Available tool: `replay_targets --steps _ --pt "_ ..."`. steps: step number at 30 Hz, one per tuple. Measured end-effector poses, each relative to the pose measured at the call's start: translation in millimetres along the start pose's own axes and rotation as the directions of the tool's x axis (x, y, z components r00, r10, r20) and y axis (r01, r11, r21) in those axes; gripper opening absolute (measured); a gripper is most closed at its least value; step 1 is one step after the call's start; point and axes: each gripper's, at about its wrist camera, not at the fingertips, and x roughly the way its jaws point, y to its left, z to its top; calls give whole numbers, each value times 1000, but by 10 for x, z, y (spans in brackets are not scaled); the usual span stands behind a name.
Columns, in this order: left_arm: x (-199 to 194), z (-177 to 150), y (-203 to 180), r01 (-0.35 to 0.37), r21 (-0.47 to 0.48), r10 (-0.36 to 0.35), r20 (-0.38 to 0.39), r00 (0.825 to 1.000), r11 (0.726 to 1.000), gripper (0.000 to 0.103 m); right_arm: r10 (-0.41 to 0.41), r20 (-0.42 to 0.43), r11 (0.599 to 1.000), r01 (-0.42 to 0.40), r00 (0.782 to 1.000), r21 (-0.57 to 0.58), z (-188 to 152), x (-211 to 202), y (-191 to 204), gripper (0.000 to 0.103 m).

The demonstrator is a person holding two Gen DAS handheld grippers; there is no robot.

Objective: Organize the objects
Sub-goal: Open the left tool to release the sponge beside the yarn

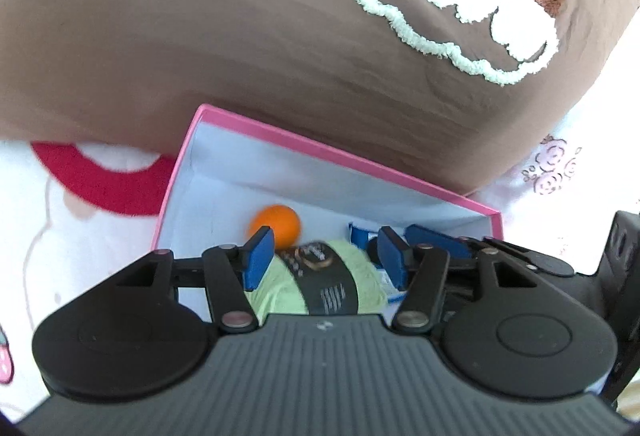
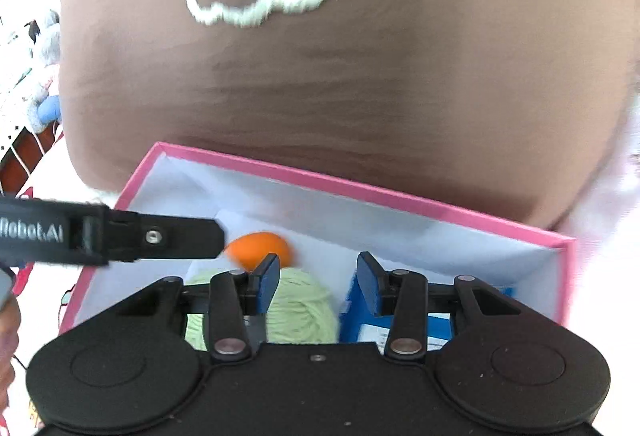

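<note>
orange ball [image 2: 260,248] blurred, blue box [image 2: 404,324] half-hidden

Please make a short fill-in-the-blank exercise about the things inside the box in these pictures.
1. The rim of the box is ____ in colour.
2. The small ball lying in the box is ____.
3. The light green skein of yarn has a ____ paper band around it.
4. Behind the box lies a large ____ cushion.

Missing words: pink; orange; black; brown

The pink box [image 2: 344,182] is lying open-topped, its far inner floor bare behind the orange ball [image 2: 256,246]. The green yarn skein [image 2: 304,310] and blue carton [image 2: 404,328] are filling the near part. A brown cushion [image 2: 360,76] is pressing against the far rim, blocking approach there.
</note>
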Motion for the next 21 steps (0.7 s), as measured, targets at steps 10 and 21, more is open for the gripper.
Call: replay_targets --steps 10,21 --pt "-518 -271 -245 -100 139 94 47 994 985 61 42 63 998 -39 997 -39 -53 -642 205 49" --pt "-1367 -538 -366 -158 241 141 87 986 958 73 35 97 990 -21 995 -142 -361 -1264 609 73"
